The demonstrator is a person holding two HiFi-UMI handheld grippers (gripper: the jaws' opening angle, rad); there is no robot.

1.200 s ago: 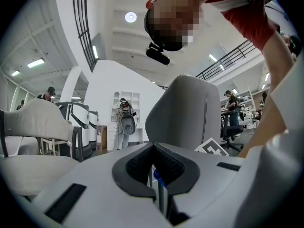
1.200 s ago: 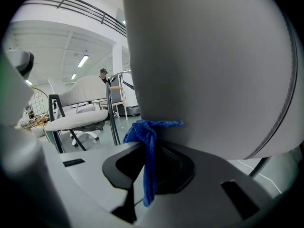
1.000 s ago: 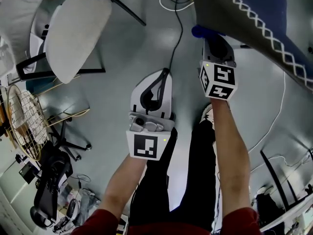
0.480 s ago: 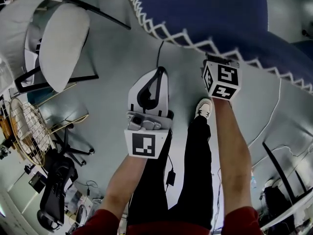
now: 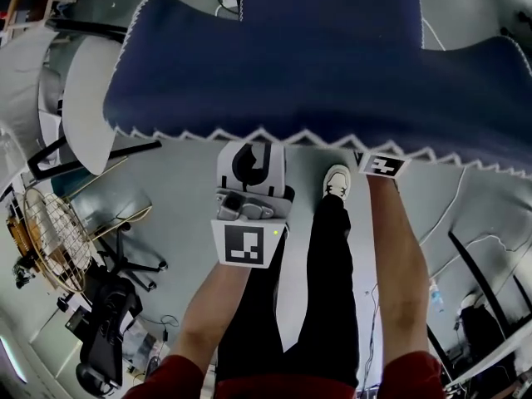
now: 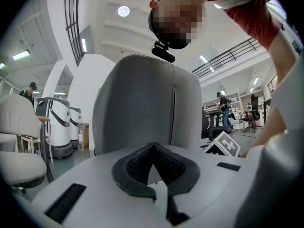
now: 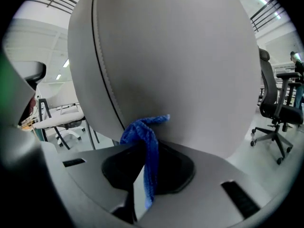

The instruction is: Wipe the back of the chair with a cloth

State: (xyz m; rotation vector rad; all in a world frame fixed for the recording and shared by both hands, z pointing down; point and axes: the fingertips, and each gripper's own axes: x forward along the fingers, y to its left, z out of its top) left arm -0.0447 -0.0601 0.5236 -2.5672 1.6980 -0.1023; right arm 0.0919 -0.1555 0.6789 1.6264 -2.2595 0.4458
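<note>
A grey padded chair back (image 7: pixel 180 65) fills the right gripper view and stands close in front of the left gripper (image 6: pixel 153 146), where it shows as the chair back (image 6: pixel 142 103). My right gripper (image 7: pixel 142 175) is shut on a blue cloth (image 7: pixel 145 137), whose bunched end touches the chair back's lower part. The left gripper's pads meet at their tips with nothing between them. In the head view a wide dark blue fabric (image 5: pixel 332 65) with a white zigzag edge covers the upper half. It hides the right gripper except its marker cube (image 5: pixel 382 165) and the tips of the left gripper (image 5: pixel 251 152).
A white chair (image 5: pixel 83 98) and a round wire rack (image 5: pixel 50 231) stand at the left, with a black wheeled base (image 5: pixel 108 339) below them. My shoe (image 5: pixel 337 181) is on the grey floor. A black office chair (image 7: pixel 278 108) stands at the right; white machines (image 6: pixel 59 122) and people lie beyond.
The blue fabric has come from the head view's top right to span its whole upper half and now covers the right gripper's jaws. The left gripper keeps its place.
</note>
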